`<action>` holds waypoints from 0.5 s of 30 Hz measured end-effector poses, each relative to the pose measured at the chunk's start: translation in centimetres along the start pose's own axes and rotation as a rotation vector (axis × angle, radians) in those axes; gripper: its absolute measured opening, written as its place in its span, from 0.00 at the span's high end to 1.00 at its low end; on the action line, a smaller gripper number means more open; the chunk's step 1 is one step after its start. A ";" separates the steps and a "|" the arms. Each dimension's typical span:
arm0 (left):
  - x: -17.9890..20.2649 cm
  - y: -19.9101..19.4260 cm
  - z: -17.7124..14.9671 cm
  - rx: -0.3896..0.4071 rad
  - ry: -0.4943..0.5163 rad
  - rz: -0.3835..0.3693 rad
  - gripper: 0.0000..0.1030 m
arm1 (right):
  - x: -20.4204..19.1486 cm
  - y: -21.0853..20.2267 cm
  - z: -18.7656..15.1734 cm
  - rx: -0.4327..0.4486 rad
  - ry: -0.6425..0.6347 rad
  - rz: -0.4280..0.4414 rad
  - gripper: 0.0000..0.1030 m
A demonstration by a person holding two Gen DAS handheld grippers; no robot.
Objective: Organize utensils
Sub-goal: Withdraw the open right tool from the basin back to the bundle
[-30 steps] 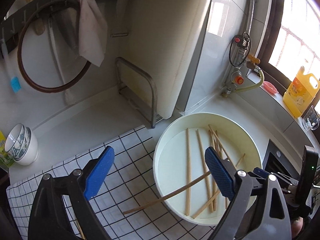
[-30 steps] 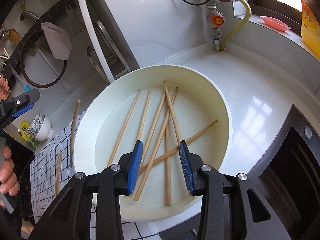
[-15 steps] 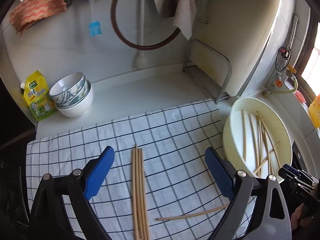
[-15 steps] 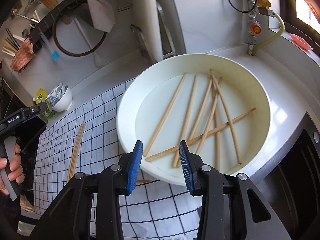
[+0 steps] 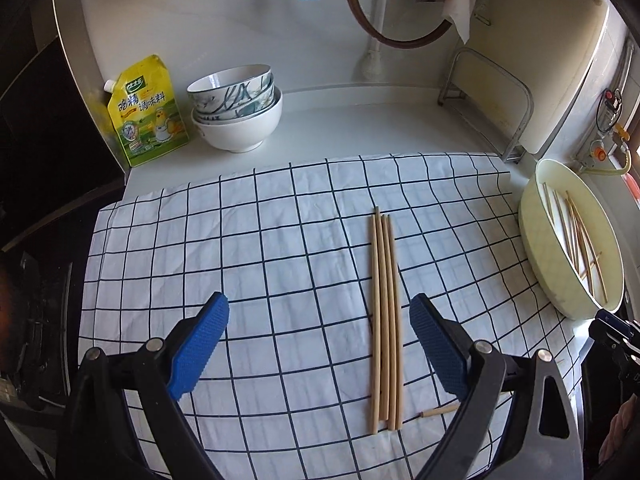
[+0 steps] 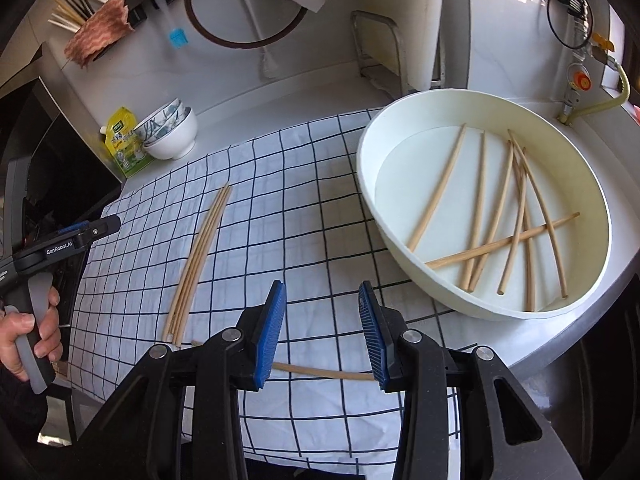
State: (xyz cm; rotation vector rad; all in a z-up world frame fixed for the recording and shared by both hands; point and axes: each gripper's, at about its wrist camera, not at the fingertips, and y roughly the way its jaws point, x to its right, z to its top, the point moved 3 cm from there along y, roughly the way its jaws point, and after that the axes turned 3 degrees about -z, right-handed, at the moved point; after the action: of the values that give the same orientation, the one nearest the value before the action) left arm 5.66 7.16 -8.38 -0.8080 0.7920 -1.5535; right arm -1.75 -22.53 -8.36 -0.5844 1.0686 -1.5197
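A neat row of wooden chopsticks (image 5: 384, 312) lies on the checked cloth (image 5: 260, 240); it also shows in the right wrist view (image 6: 200, 256). One loose chopstick (image 6: 324, 372) lies crosswise on the cloth near its front edge, under my right gripper (image 6: 322, 332), which is open and empty. Its tip shows in the left wrist view (image 5: 438, 411). A white basin (image 6: 400, 236) at the right holds several more chopsticks (image 6: 496, 216). My left gripper (image 5: 320, 344) is open and empty above the cloth, left of the row.
Stacked bowls (image 5: 236, 108) and a yellow pouch (image 5: 146, 112) stand at the back left. A metal rack (image 5: 492, 104) and a white board (image 5: 552, 52) stand at the back right. Utensils and a cloth hang on the wall. A stove edge lies right of the basin.
Both grippers have pulled back and swung left, away from the basin and over the cloth. The loose chopstick now lies on the cloth. Both stay open.
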 end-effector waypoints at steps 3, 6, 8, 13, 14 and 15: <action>-0.7 0.2 -0.6 -0.003 0.000 0.004 0.12 | -1.7 0.6 0.1 -0.009 -0.022 0.012 0.64; -1.2 0.6 -1.3 -0.017 0.013 0.002 0.12 | -3.5 1.6 -0.1 -0.018 -0.026 0.024 0.62; -1.4 1.1 -1.6 -0.026 0.027 -0.003 0.12 | -4.7 2.4 -0.2 -0.027 -0.029 0.032 0.62; -1.8 2.6 -2.1 -0.047 0.069 -0.013 0.12 | -8.0 4.5 -0.2 -0.041 -0.041 0.047 0.62; -2.0 2.9 -2.1 -0.049 0.075 -0.017 0.12 | -8.7 4.9 -0.3 -0.040 -0.046 0.045 0.62; -2.1 3.3 -2.1 -0.052 0.082 -0.020 0.12 | -9.3 5.3 -0.3 -0.041 -0.050 0.042 0.62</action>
State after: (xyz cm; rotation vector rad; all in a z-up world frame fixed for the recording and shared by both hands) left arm 5.81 8.98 -12.43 -0.7960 0.8891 -1.5981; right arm 2.93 -13.35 -11.32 -0.6217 1.0695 -1.4420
